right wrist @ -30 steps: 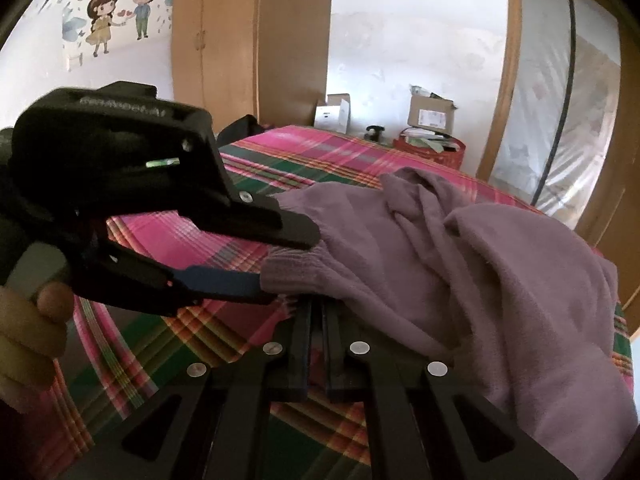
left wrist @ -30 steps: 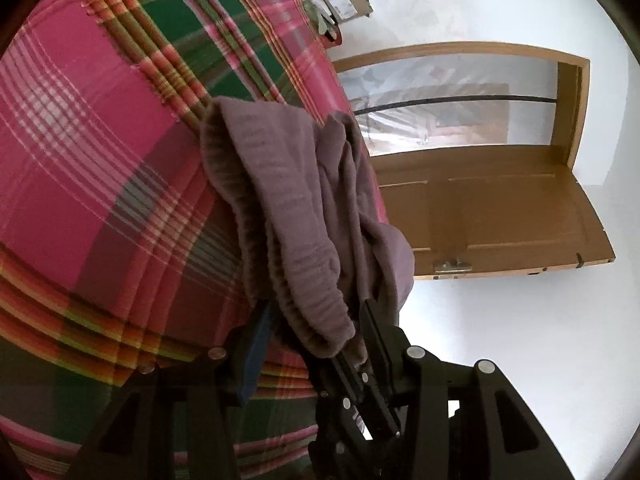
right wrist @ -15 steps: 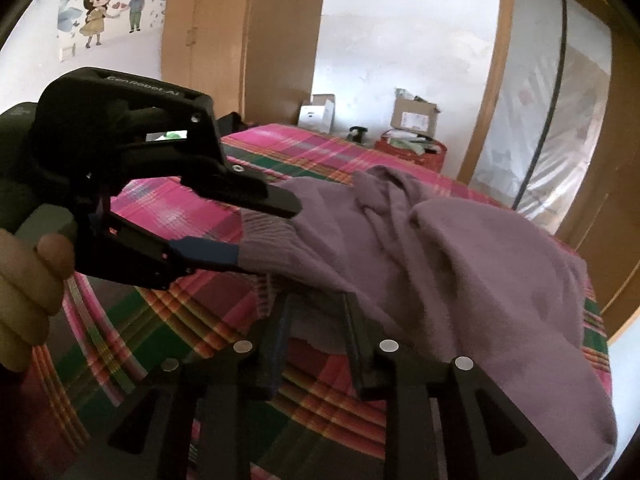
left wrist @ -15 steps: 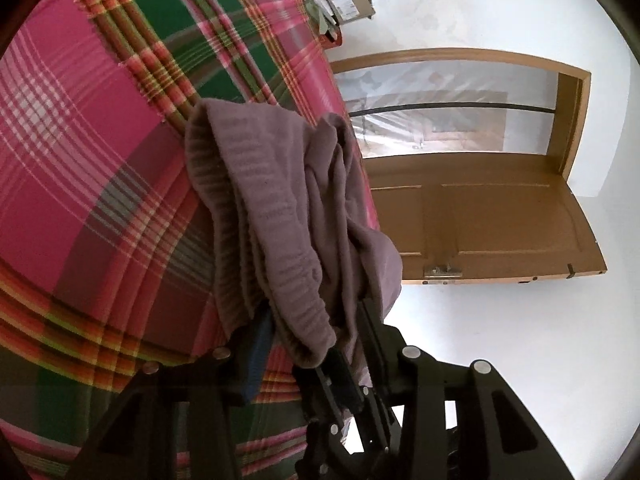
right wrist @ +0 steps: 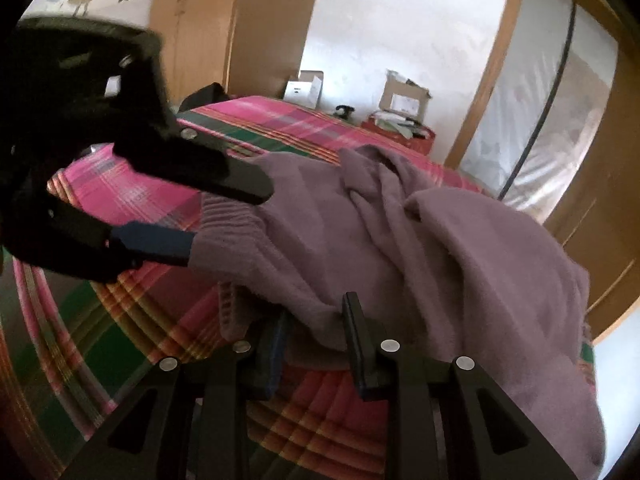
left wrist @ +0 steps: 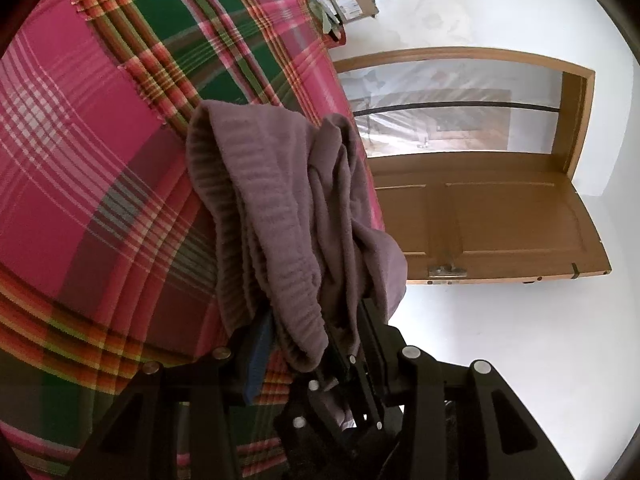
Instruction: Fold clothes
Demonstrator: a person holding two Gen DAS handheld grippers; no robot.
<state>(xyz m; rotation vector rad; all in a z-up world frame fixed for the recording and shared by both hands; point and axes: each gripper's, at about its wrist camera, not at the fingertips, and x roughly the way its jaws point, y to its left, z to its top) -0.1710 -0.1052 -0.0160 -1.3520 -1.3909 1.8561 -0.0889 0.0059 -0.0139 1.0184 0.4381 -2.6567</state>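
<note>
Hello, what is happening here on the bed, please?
A person holds a gripper in each hand and is folding a mauve sweater on a bed with a plaid cover. The left gripper has the ribbed hem bunched between its fingers. The right gripper is closing, with a lower edge of the sweater between its fingers. The sweater is crumpled, not yet folded.

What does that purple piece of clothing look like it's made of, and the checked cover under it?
The purple garment looks like a soft knit, perhaps fleece-backed cotton or wool blend: a fuzzy matte surface and a ribbed cuff or hem. The checked bed cover looks like woven cloth, probably cotton: flat, matte, with the pink, green and orange stripes woven in. Neither fibre can be confirmed by sight.
</note>
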